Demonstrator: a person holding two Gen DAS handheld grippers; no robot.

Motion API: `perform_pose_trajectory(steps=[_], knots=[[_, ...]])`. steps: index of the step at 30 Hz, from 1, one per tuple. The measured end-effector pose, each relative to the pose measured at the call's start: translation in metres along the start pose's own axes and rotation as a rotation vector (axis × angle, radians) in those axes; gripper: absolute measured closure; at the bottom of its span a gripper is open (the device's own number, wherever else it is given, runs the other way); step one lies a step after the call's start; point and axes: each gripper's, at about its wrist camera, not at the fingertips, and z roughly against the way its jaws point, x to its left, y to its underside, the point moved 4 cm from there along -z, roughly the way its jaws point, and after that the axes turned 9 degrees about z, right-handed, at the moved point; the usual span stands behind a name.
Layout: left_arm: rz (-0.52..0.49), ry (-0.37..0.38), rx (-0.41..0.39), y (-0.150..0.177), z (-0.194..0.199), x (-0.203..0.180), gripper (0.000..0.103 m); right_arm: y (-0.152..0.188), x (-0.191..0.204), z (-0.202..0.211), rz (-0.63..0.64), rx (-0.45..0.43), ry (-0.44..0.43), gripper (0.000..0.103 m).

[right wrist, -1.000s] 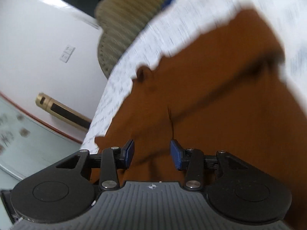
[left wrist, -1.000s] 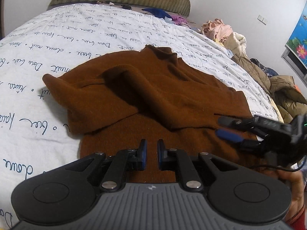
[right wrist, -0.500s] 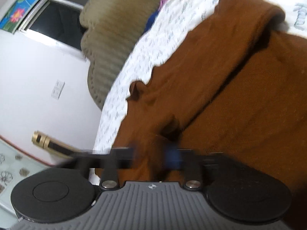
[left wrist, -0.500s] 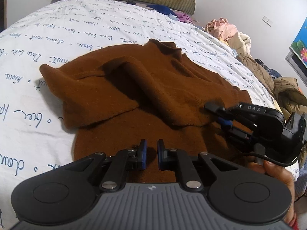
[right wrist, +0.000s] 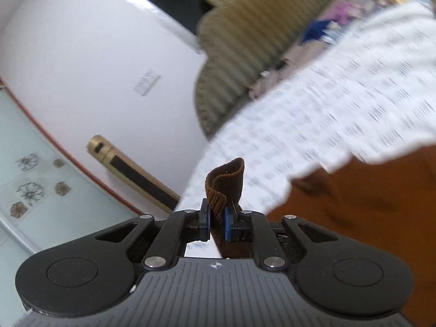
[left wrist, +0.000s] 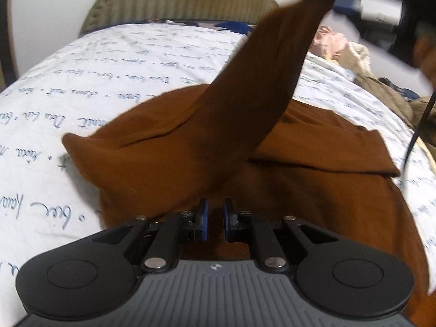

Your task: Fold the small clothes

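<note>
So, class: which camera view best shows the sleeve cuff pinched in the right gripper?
The right wrist view: the cuff sits sharp between the right gripper pads. The left wrist view shows only the lifted sleeve, its gripped end blurred.

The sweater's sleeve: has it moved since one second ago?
Yes. The brown sweater's sleeve, pinched in the right gripper, has risen off the sweater body toward the headboard, above the printed bedsheet.
</note>
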Motion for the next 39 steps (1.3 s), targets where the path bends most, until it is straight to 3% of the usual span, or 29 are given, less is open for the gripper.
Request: perform_pose_trajectory(steps=[8, 12, 15, 23, 28, 34, 39], knots=[[0.052, -0.065, -0.050, -0.011, -0.007, 0.014, 0.092, -0.072, 0.024, 0.018, 0.107, -0.110, 0.008, 0.088], [0.131, -0.098, -0.063, -0.019, -0.009, 0.031, 0.092, -0.087, 0.001, 0.040, 0.136, -0.183, 0.089, 0.088], [0.192, -0.081, -0.049, -0.024, -0.013, 0.040, 0.092, -0.091, -0.035, 0.058, 0.107, -0.221, 0.153, 0.088], [0.160, -0.089, -0.049, -0.020, -0.009, 0.036, 0.092, -0.038, -0.149, 0.081, -0.069, -0.196, 0.296, 0.088], [0.141, -0.086, -0.043, -0.019, -0.004, 0.037, 0.092, 0.007, -0.200, 0.086, -0.159, -0.143, 0.353, 0.088], [0.151, -0.083, -0.039, -0.015, 0.003, 0.039, 0.092, 0.045, -0.231, 0.092, -0.218, -0.100, 0.399, 0.088], [0.136, -0.083, -0.046, -0.015, 0.009, 0.034, 0.092, 0.055, -0.229, 0.090, -0.177, -0.075, 0.436, 0.087]])
